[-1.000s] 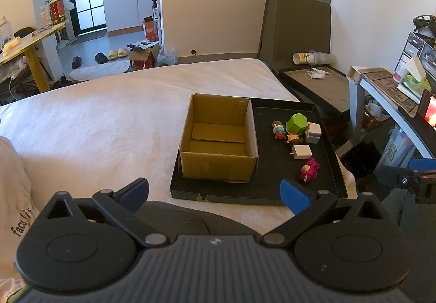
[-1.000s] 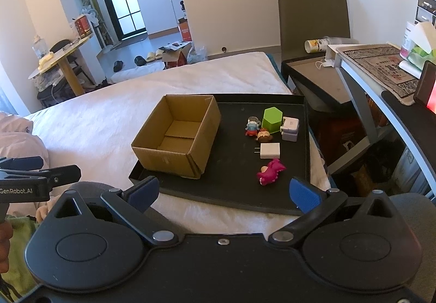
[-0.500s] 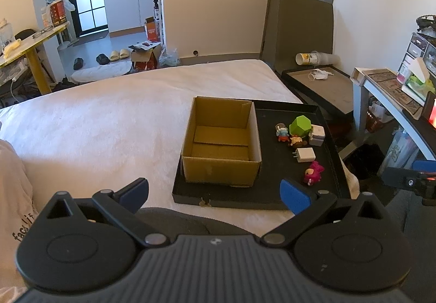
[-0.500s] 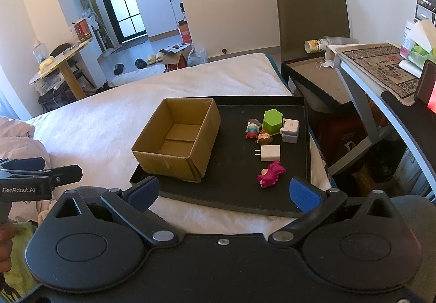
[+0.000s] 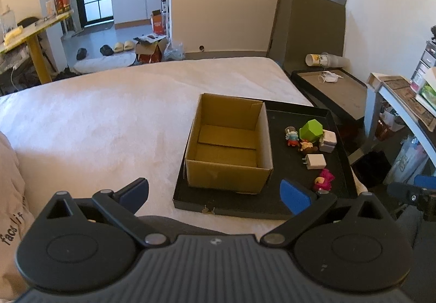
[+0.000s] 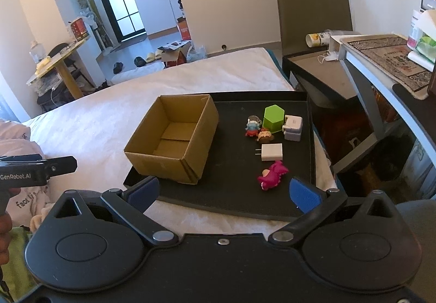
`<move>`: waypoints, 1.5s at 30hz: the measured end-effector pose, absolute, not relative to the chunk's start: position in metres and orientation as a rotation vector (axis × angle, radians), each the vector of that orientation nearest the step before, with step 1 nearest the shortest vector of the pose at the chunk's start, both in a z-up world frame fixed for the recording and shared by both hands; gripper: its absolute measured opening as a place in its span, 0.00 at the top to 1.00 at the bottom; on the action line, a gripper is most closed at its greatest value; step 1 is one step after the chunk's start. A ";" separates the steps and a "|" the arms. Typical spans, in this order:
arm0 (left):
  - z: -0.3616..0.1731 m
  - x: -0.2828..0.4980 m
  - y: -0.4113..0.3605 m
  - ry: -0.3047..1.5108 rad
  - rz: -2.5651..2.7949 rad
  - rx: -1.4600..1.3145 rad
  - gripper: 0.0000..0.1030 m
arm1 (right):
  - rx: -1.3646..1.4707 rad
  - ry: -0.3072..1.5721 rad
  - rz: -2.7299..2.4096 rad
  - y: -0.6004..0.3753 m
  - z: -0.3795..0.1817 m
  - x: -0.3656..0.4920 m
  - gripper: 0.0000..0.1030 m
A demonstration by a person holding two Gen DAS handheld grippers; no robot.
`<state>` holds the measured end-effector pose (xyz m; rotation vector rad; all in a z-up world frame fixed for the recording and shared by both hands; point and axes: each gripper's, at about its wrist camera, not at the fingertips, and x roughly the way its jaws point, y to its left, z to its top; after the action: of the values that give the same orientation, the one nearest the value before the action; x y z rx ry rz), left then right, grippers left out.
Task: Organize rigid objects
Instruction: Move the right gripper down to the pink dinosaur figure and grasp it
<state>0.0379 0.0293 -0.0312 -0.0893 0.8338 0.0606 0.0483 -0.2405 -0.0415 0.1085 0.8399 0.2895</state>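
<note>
Drifted a little nearer to the tray since half a second back, both cameras; nothing on the tray displaced.

Still empty inside: open brown cardboard box [image 6: 174, 139], standing on the left part of the shallow black rectangular tray [image 6: 234, 202], bare flaps showing on its floor. Laid on the white bedsheet [image 5: 109, 118], that tray.

Loose on the tray's right half, none yet boxed:
- bright green hexagonal plastic block [image 6: 273, 118], upright, at the far end
- small pale grey-white cube gadget [image 6: 293, 128], just beside the green block
- tiny figurine in blue and red [image 6: 253, 126], with a small brown figurine [image 6: 265, 135] touching or nearly touching it; hard to tell which
- flat white plug-in charger [image 6: 271, 152], prongs toward the box
- magenta plush-looking toy figure [image 6: 272, 175], nearest the camera

Spread wide and holding nothing: right gripper [image 6: 223, 191], hovering short of the tray's near edge, the magenta toy between its blue pads [image 6: 302, 192] in view. Likewise wide and empty: left gripper [image 5: 215, 191], held back over the sheet near the box's front wall.

Judged from this: sorting not begun. All six pieces left to lift into the box, the magenta toy or the charger the likeliest first pick for the right side.
</note>
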 end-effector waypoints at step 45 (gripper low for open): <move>-0.131 0.177 0.076 0.985 0.189 -0.220 0.44 | 0.249 1.121 0.139 -0.249 -0.175 0.179 0.43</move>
<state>0.1769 0.0757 -0.1310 -0.2198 0.9855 0.1894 0.1786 -0.2491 -0.1746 0.2495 1.1209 0.1394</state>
